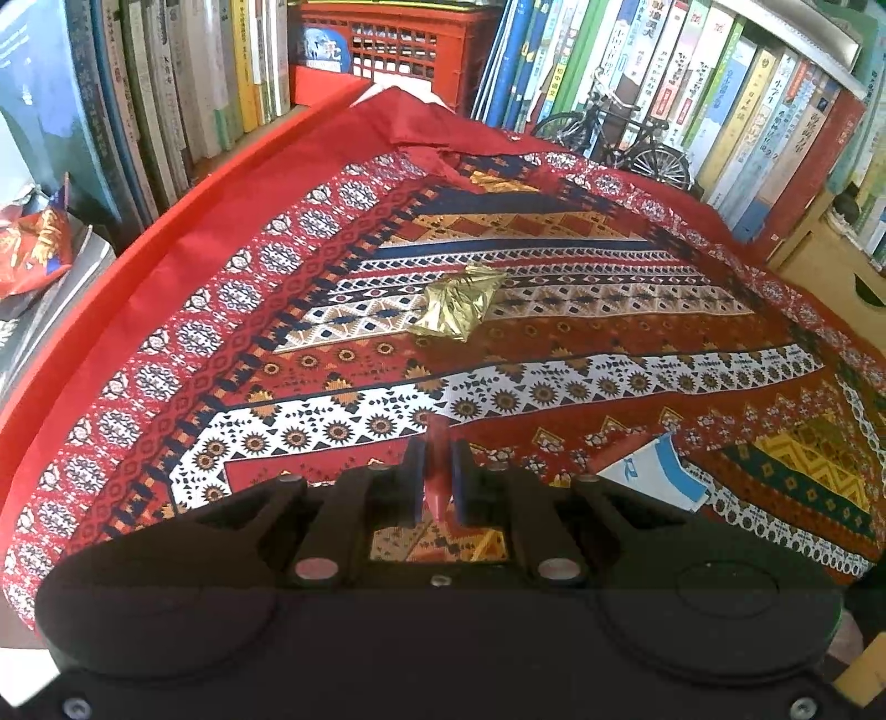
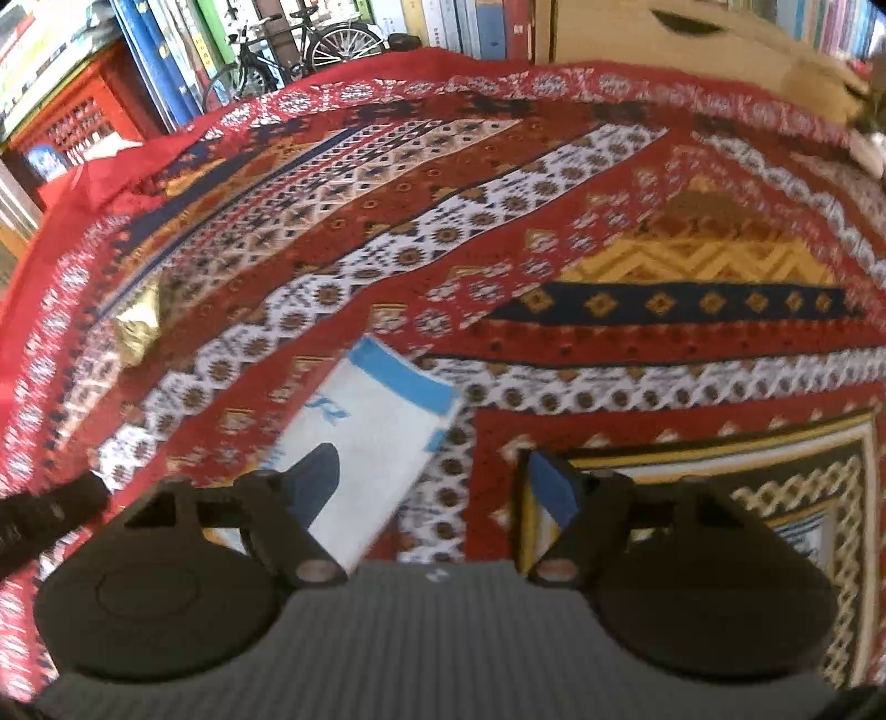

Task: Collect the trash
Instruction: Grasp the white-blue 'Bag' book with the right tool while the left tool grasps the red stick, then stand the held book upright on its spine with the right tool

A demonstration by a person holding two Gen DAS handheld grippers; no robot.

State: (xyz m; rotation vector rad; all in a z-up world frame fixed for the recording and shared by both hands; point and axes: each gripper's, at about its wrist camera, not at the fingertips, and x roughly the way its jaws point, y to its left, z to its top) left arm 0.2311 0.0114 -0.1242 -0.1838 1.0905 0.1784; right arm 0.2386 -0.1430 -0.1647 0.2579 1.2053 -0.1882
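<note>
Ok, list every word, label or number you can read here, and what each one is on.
None reads surely.
Book spines: Chinese titles, too small to read.
Red crate's blue label: large white characters, blurred.
White-and-blue wrapper: a blue mark, blurred.
Gold foil wrapper: no print visible.

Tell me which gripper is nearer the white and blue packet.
Right. The right gripper hangs over the white and blue packet, jaws open, one finger in front of it. The left gripper, shut on a thin red piece, sits beside the packet, apart.
</note>
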